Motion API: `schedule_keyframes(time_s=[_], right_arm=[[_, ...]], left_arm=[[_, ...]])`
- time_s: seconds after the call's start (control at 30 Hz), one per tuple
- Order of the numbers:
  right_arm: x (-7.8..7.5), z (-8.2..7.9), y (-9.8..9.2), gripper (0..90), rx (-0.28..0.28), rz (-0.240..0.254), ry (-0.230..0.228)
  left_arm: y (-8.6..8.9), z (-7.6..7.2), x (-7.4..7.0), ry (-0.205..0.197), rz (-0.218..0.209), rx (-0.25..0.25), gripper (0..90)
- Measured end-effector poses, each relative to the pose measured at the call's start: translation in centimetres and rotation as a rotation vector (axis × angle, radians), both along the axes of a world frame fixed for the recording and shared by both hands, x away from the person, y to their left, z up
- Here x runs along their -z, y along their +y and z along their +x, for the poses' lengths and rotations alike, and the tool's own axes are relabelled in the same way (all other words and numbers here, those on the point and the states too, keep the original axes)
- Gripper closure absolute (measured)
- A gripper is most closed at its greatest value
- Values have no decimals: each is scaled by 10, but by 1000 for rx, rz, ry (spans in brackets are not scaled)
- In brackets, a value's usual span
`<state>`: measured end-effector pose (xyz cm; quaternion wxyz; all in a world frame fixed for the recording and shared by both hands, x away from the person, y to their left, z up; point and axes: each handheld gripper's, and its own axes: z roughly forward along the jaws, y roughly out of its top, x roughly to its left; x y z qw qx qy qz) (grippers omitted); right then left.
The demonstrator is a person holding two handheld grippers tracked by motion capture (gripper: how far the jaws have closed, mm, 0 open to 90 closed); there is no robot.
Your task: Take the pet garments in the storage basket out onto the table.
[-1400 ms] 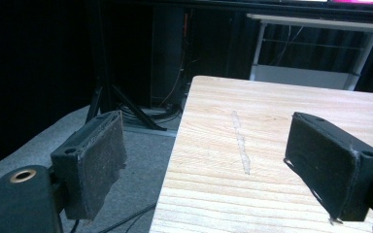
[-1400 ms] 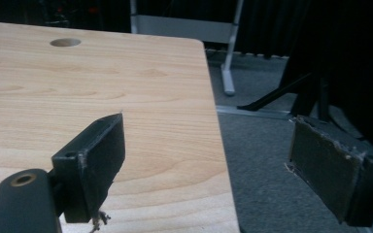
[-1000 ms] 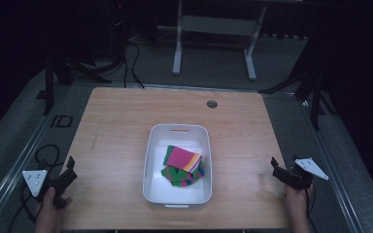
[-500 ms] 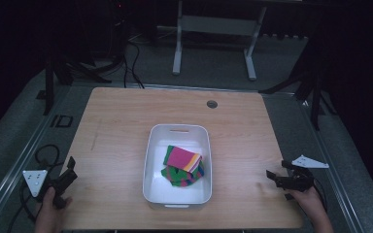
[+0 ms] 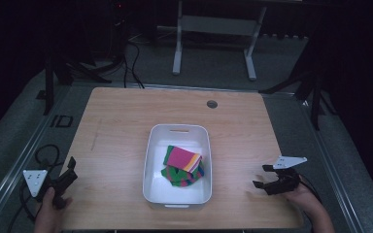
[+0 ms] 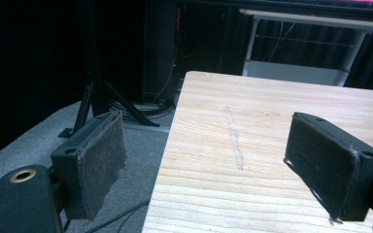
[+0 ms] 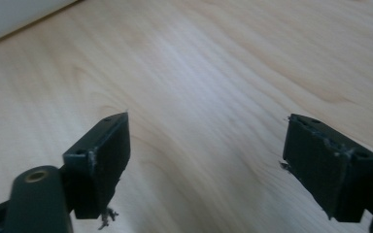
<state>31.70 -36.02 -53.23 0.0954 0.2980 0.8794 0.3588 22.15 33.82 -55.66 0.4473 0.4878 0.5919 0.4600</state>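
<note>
Folded cloths (image 5: 183,166), striped pink, green and yellow, lie stacked in the white tub (image 5: 155,145) at the middle of the counter (image 5: 121,121), toward the tub's right half and nearer its front wall than the handle slot at the far end.

Right gripper (image 5: 262,175): held low over the counter near the front right corner, tips turned toward the tub. A stretch of bare wood lies between the tips and the tub's right wall; not touching it. Jaws spread wide, closing in a little just now, nothing between them. In the right gripper view (image 7: 206,160) both black pads (image 7: 108,155) stand well apart over plain wood grain, and a sliver of the white tub wall (image 7: 14,17) shows at the upper left corner. The cloths are to this gripper's left, past the tub wall, well apart from the tips.

Left gripper (image 5: 71,165): at the front left edge of the counter, tips pointing up the counter's left side. Jaws spread, empty. In the left gripper view (image 6: 206,160) one pad hangs over the grey floor (image 6: 126,160) beside the counter edge, the other over the wood. Cloths well apart to its right, the tub's left wall in between
</note>
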Motion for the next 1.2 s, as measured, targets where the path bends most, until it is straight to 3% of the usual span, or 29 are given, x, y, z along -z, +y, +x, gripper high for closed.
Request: schedule_keyframes(time_s=[0.03, 0.1, 0.33, 0.4, 0.8, 1.2], right_arm=[[0, 0, 0, 176, 0, 0, 0], [-5, 1, 13, 203, -70, -28, 17], [-13, 4, 34, 203, -168, -61, 53], [-15, 5, 46, 202, -216, -92, 80], [-31, 4, 75, 201, -337, -154, 86], [-71, 10, 105, 200, -405, -154, 66]], left_arm=[[0, 0, 0, 0, 0, 0, 151], [0, 0, 0, 0, 1, 2, 151], [0, 0, 0, 0, 2, 7, 152], [0, 0, 0, 1, 2, 6, 151], [0, 0, 0, 2, 3, 11, 152], [-2, 0, 0, 2, 20, 14, 152]])
